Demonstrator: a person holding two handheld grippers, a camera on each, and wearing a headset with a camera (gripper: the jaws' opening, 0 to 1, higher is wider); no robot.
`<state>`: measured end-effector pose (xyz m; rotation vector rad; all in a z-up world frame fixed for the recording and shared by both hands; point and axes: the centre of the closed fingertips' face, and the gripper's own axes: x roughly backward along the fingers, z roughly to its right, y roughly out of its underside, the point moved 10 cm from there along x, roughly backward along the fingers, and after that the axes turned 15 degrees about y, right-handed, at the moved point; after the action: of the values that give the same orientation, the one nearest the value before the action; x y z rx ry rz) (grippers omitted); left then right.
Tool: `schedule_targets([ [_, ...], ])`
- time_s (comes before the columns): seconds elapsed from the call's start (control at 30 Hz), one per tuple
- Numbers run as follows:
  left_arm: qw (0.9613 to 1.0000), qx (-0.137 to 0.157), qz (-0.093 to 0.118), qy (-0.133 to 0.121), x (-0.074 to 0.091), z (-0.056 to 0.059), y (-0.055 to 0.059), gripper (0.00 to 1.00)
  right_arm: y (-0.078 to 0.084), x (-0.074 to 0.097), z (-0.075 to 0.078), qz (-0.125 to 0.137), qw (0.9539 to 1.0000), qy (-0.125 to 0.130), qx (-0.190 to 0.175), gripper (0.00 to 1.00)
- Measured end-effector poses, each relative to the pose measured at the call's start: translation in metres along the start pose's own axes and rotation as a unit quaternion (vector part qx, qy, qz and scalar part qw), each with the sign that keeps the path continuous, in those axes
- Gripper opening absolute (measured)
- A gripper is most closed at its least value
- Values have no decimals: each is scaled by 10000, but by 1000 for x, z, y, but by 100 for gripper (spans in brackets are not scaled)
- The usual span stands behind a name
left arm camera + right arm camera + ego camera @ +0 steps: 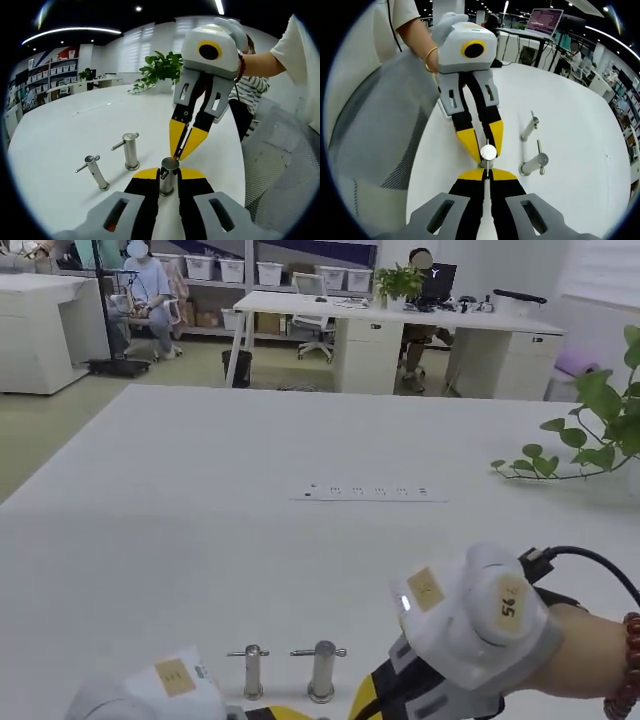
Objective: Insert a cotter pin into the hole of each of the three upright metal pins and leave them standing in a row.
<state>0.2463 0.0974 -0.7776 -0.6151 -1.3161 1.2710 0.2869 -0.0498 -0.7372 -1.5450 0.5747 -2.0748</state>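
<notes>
Head view: first metal pin and second metal pin upright on table, cotter pins through both; right gripper just beside.
Left gripper view: left gripper clamps third metal pin; right gripper jaws pinched together at its head.
Right gripper view: that pin stands between both grippers' tips.

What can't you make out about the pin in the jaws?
Left gripper view: stub atop the third pin, held by the left gripper, is too small to call a cotter pin.
Right gripper view: anything between the shut jaws of the right gripper is too thin.
Head view: bottom edge cuts this pin off.
</notes>
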Motion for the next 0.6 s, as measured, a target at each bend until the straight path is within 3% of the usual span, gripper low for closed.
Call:
schedule_targets([
  [0.37, 9997, 249, 47, 20, -1, -1, 2, 13, -2, -3, -2, -3, 9998, 33, -188, 5],
  [0.6, 9996, 269, -112, 14, -1, 0, 7, 13, 1, 0, -5, -50, 9995, 30, -309, 9],
])
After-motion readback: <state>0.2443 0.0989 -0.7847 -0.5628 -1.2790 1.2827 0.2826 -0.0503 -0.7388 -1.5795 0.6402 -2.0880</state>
